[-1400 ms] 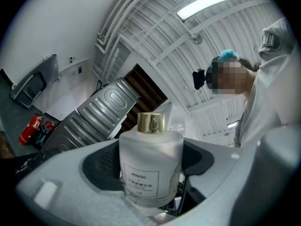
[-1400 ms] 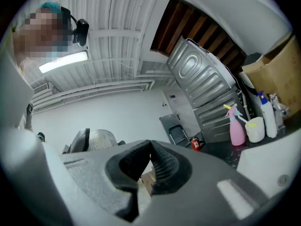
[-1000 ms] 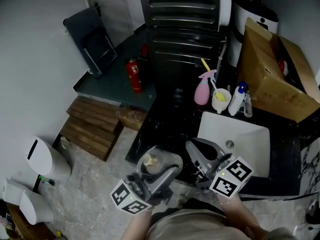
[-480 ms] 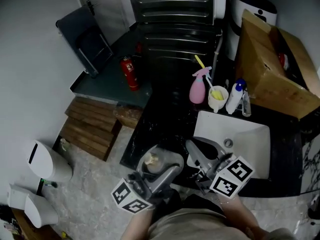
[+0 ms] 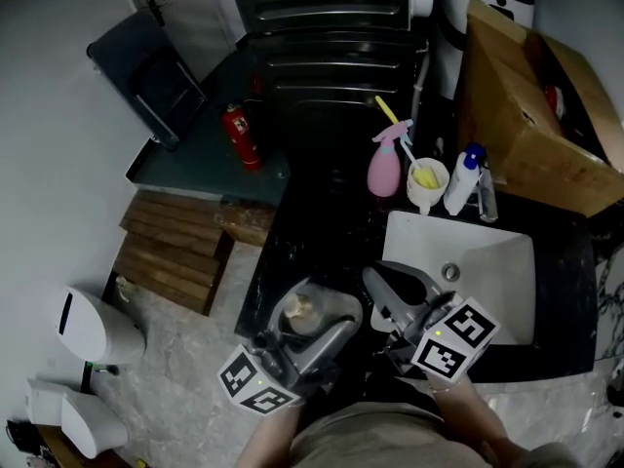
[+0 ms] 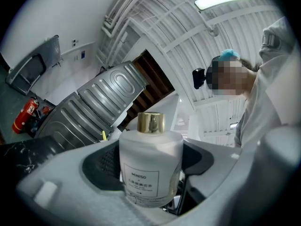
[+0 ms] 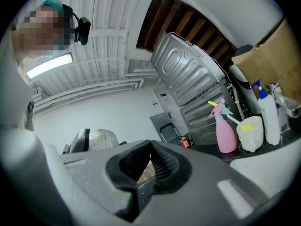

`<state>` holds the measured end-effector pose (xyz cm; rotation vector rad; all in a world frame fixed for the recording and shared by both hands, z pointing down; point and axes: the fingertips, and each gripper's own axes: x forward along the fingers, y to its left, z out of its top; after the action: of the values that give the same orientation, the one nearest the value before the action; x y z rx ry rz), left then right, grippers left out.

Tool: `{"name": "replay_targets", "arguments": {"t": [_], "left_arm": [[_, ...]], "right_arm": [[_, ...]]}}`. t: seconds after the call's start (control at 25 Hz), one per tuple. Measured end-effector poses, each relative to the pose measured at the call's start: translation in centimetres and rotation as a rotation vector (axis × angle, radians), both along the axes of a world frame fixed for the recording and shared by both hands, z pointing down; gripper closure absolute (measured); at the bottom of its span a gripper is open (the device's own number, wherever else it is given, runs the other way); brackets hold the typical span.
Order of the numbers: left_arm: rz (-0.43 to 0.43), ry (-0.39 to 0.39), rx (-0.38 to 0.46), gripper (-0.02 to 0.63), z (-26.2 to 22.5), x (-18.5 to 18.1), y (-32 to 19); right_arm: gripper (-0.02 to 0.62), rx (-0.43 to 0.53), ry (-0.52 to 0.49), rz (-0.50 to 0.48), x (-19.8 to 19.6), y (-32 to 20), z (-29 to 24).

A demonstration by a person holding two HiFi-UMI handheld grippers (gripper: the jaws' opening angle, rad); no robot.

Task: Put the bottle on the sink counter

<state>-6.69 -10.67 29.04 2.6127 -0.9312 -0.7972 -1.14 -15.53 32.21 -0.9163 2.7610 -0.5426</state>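
At lower centre of the frame, the bottle [image 5: 304,312] sits above the sink counter's [image 5: 312,232] near edge.
Head view: the left gripper [image 5: 314,331] holds it, with the black marbled top just above and the right gripper [image 5: 382,291] nearer the white basin [image 5: 487,261]. Left gripper view: jaws clamp the squat, frosted, gold-capped cylinder upright. Right gripper view: ribbed jaws together, empty.

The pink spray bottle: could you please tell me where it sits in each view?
Head view: pink spray bottle at upper middle, behind the sink.
Left gripper view: not in it.
Right gripper view: right of centre, beside a white cup.
Shared landmark: the red fire extinguisher, in all three views.
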Motion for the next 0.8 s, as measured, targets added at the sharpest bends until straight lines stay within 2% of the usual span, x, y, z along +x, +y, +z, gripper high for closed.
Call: {"name": "replay_targets", "arguments": {"t": [0.24, 0.52, 0.8], "left_arm": [[0.048, -0.009, -0.043, 0.259, 0.9, -1.1, -4.2], [0.081, -0.022, -0.045, 0.259, 1.1, -3.0, -9.4], [0.107, -0.083, -0.037, 0.259, 1.7, -3.8, -13.6]], "right_arm": [[0.592, -0.013, 0.007, 0.053, -0.3, -3.5, 0.0], [0.592, -0.037, 0.01, 0.123, -0.6, -7.3, 0.6], [0.592, -0.046, 0.02, 0.157, -1.6, -10.6, 1.1]]}}
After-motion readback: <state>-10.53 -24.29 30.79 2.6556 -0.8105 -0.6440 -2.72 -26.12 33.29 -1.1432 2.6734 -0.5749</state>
